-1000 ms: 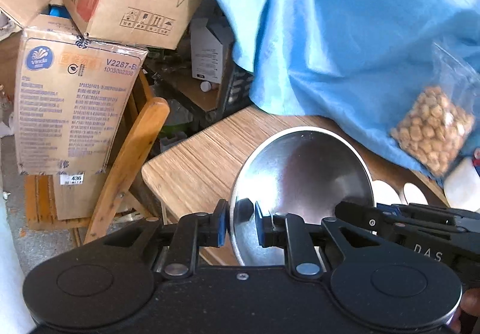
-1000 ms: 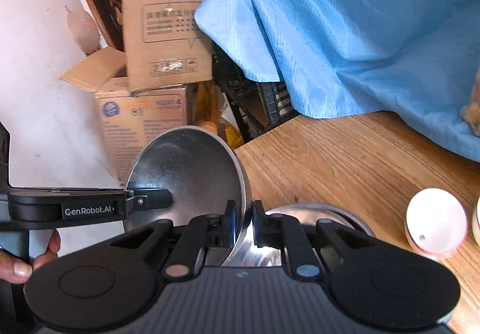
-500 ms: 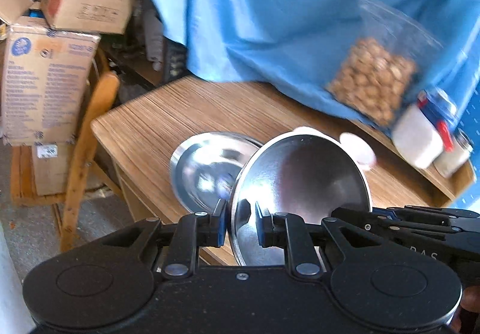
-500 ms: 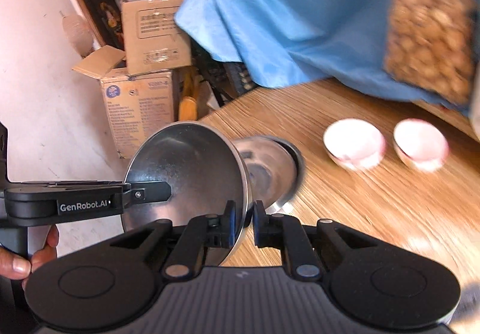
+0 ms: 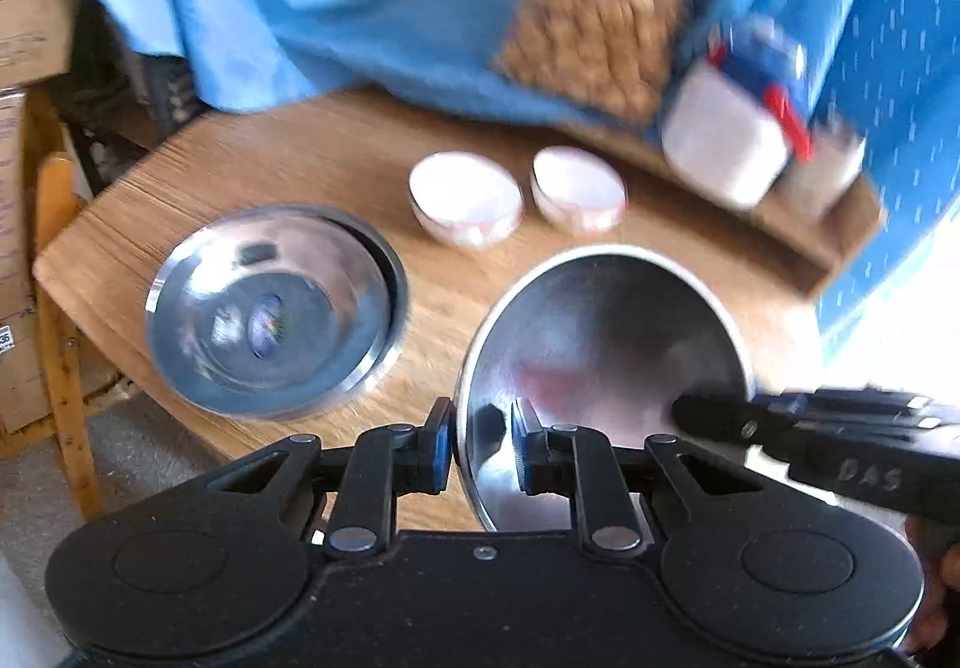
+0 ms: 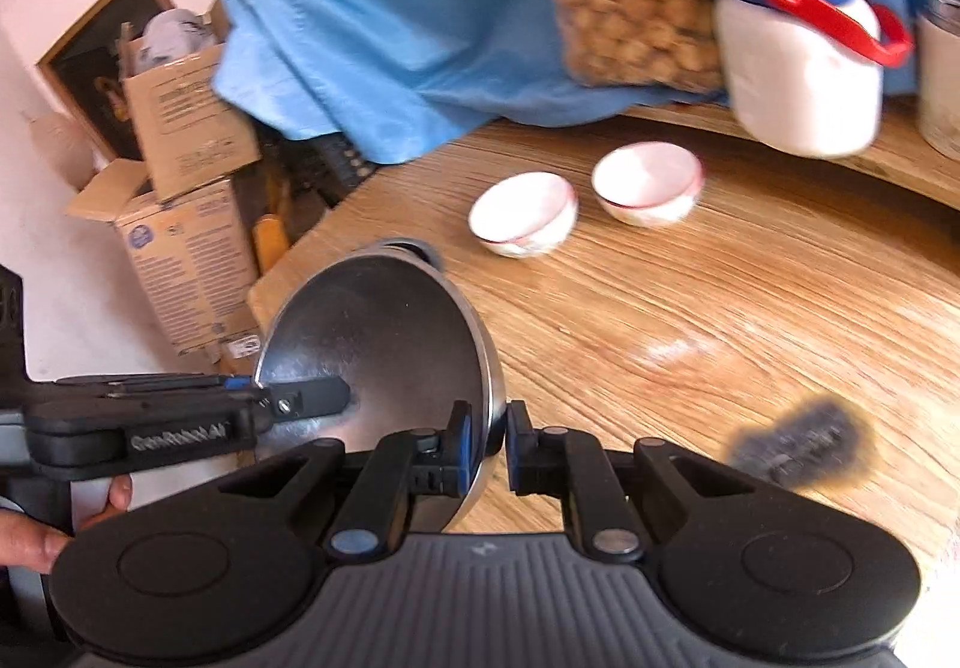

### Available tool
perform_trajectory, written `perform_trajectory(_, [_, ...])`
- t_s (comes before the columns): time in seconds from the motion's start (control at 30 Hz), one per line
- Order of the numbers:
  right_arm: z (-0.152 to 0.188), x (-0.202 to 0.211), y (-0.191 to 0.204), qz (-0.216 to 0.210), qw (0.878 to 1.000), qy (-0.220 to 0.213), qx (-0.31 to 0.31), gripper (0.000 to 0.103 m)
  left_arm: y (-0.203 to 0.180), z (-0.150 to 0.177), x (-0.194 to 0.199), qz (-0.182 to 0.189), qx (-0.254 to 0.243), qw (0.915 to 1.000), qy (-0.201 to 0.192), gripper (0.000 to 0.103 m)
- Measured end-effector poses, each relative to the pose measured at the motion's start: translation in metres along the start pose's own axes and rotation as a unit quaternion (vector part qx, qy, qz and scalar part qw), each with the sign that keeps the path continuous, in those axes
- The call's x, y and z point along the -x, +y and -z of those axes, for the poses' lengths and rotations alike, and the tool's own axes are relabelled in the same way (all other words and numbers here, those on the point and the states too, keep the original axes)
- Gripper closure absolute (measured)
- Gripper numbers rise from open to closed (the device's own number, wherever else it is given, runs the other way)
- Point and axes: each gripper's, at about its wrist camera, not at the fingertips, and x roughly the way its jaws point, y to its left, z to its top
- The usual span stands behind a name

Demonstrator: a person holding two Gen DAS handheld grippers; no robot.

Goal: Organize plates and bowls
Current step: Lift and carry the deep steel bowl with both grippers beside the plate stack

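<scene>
Steel bowl [image 5: 600,344] held tilted above table [image 5: 288,158], rim clamped by left gripper [image 5: 480,449] and right gripper [image 6: 485,449]; two white bowls [image 5: 465,200] seen far.

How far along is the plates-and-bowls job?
Early to midway. Done: steel plates sit nested on the table's left corner. In hand: both the left gripper and the right gripper are shut on the rim of one tilted steel bowl, held above the table. Left: set that bowl down, and the two white bowls lie side by side, unstacked.
</scene>
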Motion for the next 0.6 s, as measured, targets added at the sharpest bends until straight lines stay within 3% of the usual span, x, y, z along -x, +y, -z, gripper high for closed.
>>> perform_trajectory(0.23, [0.003, -0.015, -0.029, 0.036, 0.997, 0.043, -0.050, 0.087, -0.019, -0.008, -0.034, 0.022, -0.046, 0.9977, 0.044, 0.081])
perform_trajectory(0.4, [-0.002, -0.026, -0.035, 0.057, 0.995, 0.064, -0.060, 0.087, -0.018, -0.014, -0.061, 0.029, -0.050, 0.9944, 0.088, 0.081])
perform_trajectory(0.6, [-0.008, -0.040, -0.038, 0.066, 0.992, 0.081, -0.071, 0.087, -0.013, -0.023, -0.077, 0.037, -0.050, 0.9921, 0.109, 0.081])
